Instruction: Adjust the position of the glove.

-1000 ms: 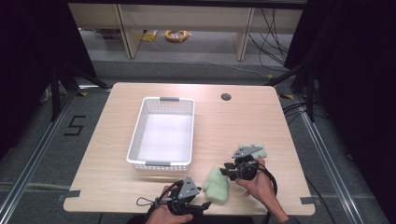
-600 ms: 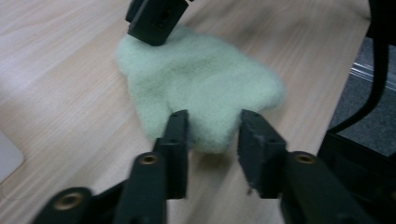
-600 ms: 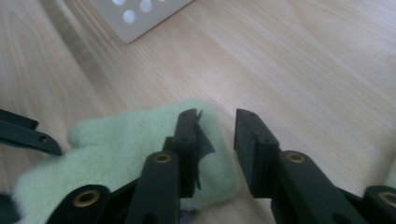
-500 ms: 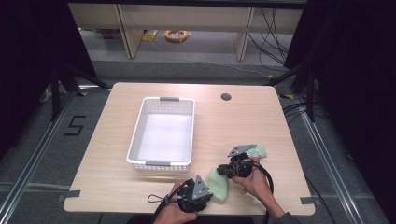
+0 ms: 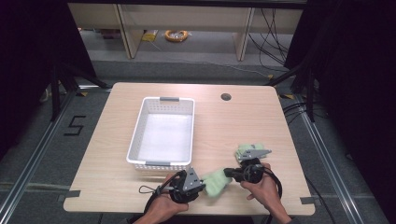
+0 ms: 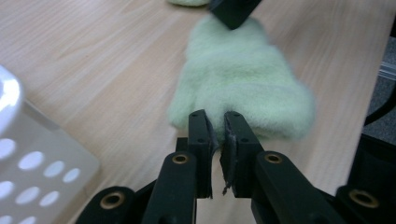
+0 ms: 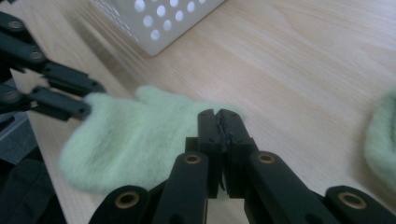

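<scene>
A fuzzy pale green mitten (image 5: 216,182) lies near the table's front edge, stretched between my two grippers. My left gripper (image 5: 198,183) has its jaws closed on the mitten's near edge (image 6: 243,84), tips nearly touching. My right gripper (image 5: 229,172) is shut on the mitten's other end (image 7: 140,130), the jaws pressed together over the fabric. In the left gripper view the right gripper (image 6: 232,10) shows dark at the mitten's far end. In the right gripper view the left gripper (image 7: 86,106) meets the mitten's left edge.
A white perforated basket (image 5: 161,164) stands empty just behind the left gripper, close by (image 6: 28,158) (image 7: 159,18). A second pale green fuzzy piece (image 5: 243,149) lies by the right gripper (image 7: 383,135). A cable hole (image 5: 226,97) sits at the back of the table.
My left gripper moved right and forward to the mitten's edge and closed on it. The right gripper shifted slightly, and the mitten now stretches between the two.
</scene>
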### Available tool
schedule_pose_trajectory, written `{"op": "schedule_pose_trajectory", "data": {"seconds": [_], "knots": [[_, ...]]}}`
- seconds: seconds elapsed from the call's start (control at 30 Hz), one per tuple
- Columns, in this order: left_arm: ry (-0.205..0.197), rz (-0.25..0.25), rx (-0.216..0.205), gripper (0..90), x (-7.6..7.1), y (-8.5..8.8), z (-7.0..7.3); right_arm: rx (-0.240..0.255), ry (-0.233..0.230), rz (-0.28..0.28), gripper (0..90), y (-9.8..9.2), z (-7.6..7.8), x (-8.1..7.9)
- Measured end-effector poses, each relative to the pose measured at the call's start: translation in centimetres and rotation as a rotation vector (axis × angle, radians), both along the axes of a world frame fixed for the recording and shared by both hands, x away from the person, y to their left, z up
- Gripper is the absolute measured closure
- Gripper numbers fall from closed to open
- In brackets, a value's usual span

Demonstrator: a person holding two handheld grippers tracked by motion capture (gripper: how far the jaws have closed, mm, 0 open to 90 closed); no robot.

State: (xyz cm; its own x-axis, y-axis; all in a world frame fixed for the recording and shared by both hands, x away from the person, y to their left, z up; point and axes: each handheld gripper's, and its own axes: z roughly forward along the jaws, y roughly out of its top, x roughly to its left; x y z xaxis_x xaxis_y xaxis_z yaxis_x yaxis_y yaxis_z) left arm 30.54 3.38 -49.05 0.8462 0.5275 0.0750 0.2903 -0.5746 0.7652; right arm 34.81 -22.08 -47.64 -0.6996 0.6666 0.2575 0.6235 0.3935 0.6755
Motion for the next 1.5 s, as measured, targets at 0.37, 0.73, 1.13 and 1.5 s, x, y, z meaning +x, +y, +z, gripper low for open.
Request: {"op": "schedule_pose_trajectory", "data": {"seconds": [0.37,0.73,1.13,1.5], "knots": [[0.016,-0.03,0.017,81.5,1.5,-0.9,-1.0,0.005,0.002,-0.042,88.4,-1.6,-1.0,-2.8],[0.018,-0.042,0.048,76.1,1.7,-0.7,-1.4,-0.003,0.049,-0.056,82.4,-1.7,-2.2,-3.3],[0.046,-0.004,0.028,53.7,-0.3,0.9,0.2,0.02,-0.032,-0.107,61.0,-3.0,0.0,-3.2],[0.183,0.062,-0.073,37.7,-1.3,2.4,-0.1,-0.086,-0.131,-0.206,59.9,-6.2,1.1,1.2]]}}
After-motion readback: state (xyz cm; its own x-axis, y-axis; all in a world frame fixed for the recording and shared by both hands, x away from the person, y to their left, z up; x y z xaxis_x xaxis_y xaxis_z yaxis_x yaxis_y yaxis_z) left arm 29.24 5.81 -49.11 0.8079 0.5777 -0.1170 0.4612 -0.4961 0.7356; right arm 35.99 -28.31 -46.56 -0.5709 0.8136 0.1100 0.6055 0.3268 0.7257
